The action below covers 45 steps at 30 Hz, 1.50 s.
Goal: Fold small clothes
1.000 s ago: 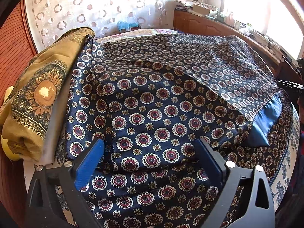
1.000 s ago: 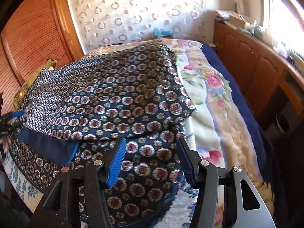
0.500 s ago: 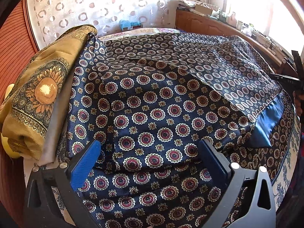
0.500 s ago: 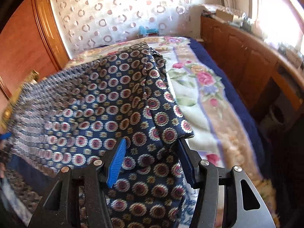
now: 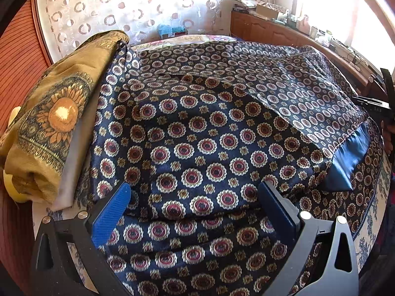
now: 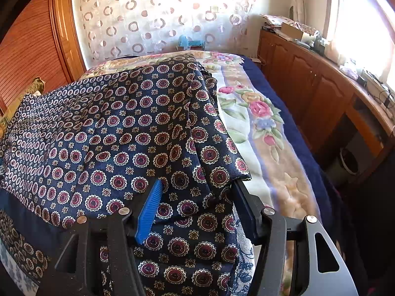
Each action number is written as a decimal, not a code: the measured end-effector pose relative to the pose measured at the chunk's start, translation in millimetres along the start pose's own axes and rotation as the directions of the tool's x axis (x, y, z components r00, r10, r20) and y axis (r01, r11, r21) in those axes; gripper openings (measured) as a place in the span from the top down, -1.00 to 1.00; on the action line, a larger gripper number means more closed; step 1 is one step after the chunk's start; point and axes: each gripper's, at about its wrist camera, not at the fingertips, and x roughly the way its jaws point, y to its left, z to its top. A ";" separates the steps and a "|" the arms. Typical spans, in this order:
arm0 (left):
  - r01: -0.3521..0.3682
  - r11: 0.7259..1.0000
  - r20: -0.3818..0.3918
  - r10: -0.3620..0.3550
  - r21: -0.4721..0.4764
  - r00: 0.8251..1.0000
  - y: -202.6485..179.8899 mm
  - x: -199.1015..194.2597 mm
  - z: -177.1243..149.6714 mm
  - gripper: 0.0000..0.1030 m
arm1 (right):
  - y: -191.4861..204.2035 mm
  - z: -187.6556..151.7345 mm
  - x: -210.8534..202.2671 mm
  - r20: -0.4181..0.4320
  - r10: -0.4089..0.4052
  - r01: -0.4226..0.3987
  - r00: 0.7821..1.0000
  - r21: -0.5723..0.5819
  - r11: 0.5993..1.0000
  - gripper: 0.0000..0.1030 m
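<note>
Both tongs are seen spread wide over the navy patterned garment (image 5: 197, 153), nothing gripped. Left gripper (image 5: 195, 197): the folded edge of the upper layer lies between the two fingers, just ahead of the tips; contact cannot be confirmed. Right gripper (image 6: 197, 194): a corner flap of the same garment (image 6: 138, 133) hangs between the fingers, its tip touching or just overlapping the dark right finger (image 6: 243, 204).

Garment is spread on the bed over a floral bedspread (image 6: 261, 123). Long axis is judged to run left to right across both views, with a plain blue band (image 5: 350, 157) at the near right edge. An ochre sunflower cloth (image 5: 54, 120) lies bundled beside the garment's left end.

Relation governing the coming move: the near hem lies directly ahead of each tong, one per end. The right one is judged nearer to its corner, so closure there seems simplest first.
</note>
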 end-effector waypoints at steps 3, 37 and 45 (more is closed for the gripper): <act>-0.003 1.000 -0.012 0.003 -0.015 1.000 3.9 -7.3 -2.9 -0.95 | -0.3 0.2 0.2 0.000 0.000 0.000 1.000 -0.001 1.000 -0.19; -0.120 0.990 0.103 0.127 -0.073 0.987 43.5 -26.0 -3.6 0.88 | -1.0 0.3 -0.8 0.000 -0.003 0.003 1.000 -0.005 1.000 -0.20; -0.132 0.991 0.123 0.134 -0.028 0.983 31.1 -24.4 0.7 0.87 | -0.9 0.3 -1.0 0.000 -0.003 0.003 1.000 -0.005 1.000 -0.20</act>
